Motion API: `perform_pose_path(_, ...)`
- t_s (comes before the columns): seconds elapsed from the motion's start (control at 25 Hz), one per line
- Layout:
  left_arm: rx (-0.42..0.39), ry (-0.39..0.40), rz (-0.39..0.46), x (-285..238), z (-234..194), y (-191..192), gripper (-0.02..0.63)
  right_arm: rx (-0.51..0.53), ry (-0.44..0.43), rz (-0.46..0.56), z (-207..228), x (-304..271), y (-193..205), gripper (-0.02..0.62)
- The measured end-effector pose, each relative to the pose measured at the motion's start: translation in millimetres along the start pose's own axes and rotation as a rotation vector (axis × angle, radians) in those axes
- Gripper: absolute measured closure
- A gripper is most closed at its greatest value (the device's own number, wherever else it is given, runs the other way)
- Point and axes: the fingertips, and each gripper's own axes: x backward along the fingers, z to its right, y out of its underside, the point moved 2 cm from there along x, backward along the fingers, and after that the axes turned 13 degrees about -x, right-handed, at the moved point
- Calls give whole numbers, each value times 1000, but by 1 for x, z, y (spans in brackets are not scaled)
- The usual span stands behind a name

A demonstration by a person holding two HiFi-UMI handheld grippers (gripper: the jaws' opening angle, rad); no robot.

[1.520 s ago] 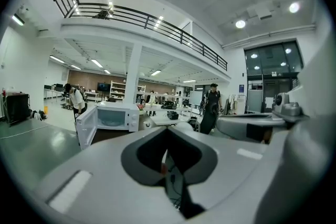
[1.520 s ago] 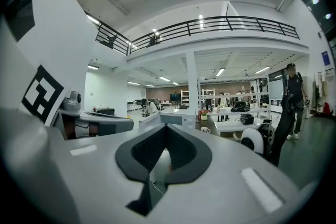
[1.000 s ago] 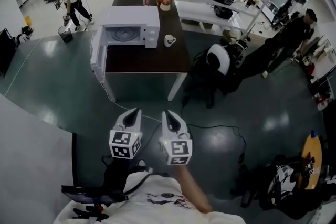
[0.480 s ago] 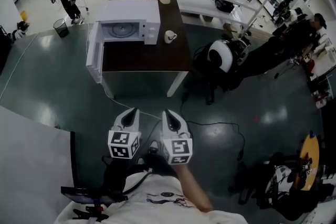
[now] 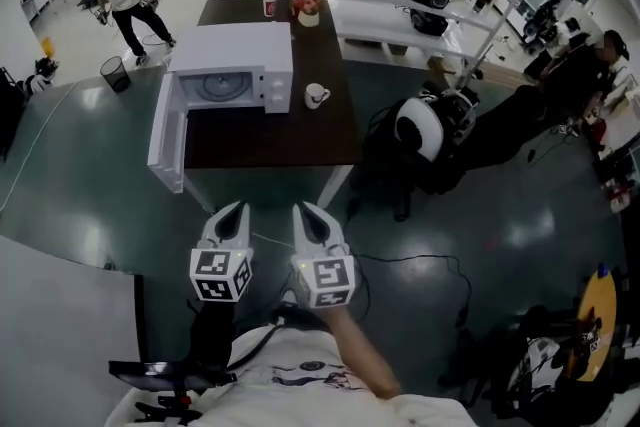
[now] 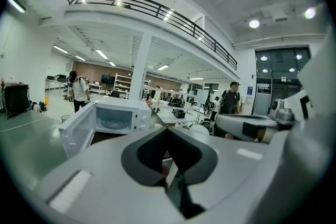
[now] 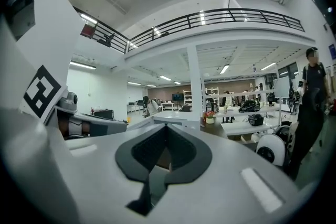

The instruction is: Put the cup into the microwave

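My left gripper [image 5: 236, 213], right gripper [image 5: 306, 213]: both jaws together, empty, aimed at desk [image 5: 290, 130] for approach. Cup [image 5: 316, 95] near desk's right edge, beside microwave [image 5: 250, 45]; door open for loading.

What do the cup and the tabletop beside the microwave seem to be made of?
The cup looks like glazed ceramic: plain white, smooth, with a loop handle, though at this distance plastic can't be ruled out. The tabletop looks like dark brown wood or wood-look laminate with a dull, low-sheen finish. No grain can be made out, so which of the two stays open.
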Motion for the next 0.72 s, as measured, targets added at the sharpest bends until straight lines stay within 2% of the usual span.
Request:
perform_pose_path(0.24, -22, 28, -4, -42, 12, -7, 609, -21, 13, -12, 34, -19, -6, 594)
perform_pose_path(0.48, -23, 23, -8, -66, 16, -12, 609, -25, 17, -25, 61, -34, -6, 594)
perform_pose_path(0.72, -16, 0, -42, -70, 5, -5, 607, -55, -7, -53, 59, -50, 0, 594)
